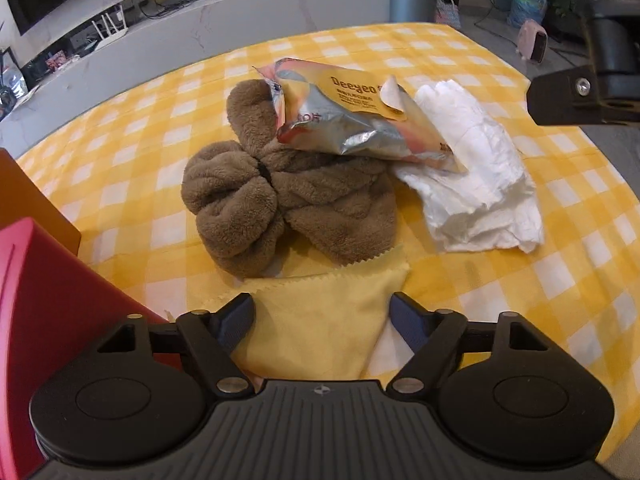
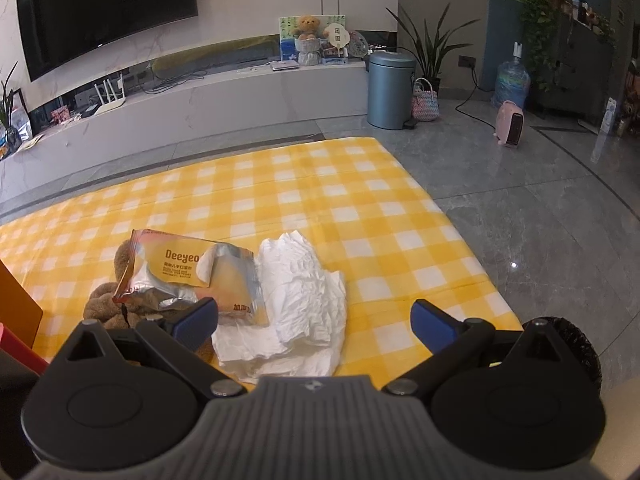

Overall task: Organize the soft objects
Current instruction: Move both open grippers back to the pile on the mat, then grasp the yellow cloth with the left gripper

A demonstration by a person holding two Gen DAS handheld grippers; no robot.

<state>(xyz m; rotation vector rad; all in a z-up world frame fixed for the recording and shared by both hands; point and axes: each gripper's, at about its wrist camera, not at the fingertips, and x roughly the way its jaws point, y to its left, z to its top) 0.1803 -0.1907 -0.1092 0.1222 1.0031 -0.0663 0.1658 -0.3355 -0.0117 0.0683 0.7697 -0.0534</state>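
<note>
Four soft things lie bunched together on our yellow-and-white checked cloth [image 1: 500, 312], and we hold both tools above them with nothing gripped. Our left gripper [image 1: 322, 316] has its blue-padded fingers spread wide, and between them, at six o'clock in the left wrist view, lies a pale yellow cloth [image 1: 316, 320] with pinked edges, flat on the checks; whether the fingers touch it we cannot tell. Just beyond it, at the centre of that view, sits a brown fleece towel [image 1: 288, 196], knotted and lumpy, its lower edge overlapping the yellow cloth. A crumpled wet-wipe packet [image 1: 352, 120] printed "Deeyeo" rests tilted on the far side of the towel at twelve o'clock, its label flap peeled partly up. At two to three o'clock from the towel lies a crinkled white diaper [image 1: 476, 172], touching the packet, whose right end overlaps it. Our right gripper [image 2: 314, 322] is likewise spread open, its fingers apart over the near edge of the diaper, gripping nothing; in the right wrist view the diaper lies at centre, the packet at ten o'clock from it and the towel peeking out beneath the packet. A red bin [image 1: 48, 320] and an orange bin [image 1: 32, 200] stand at nine o'clock in the left wrist view, beside the pile.
</note>
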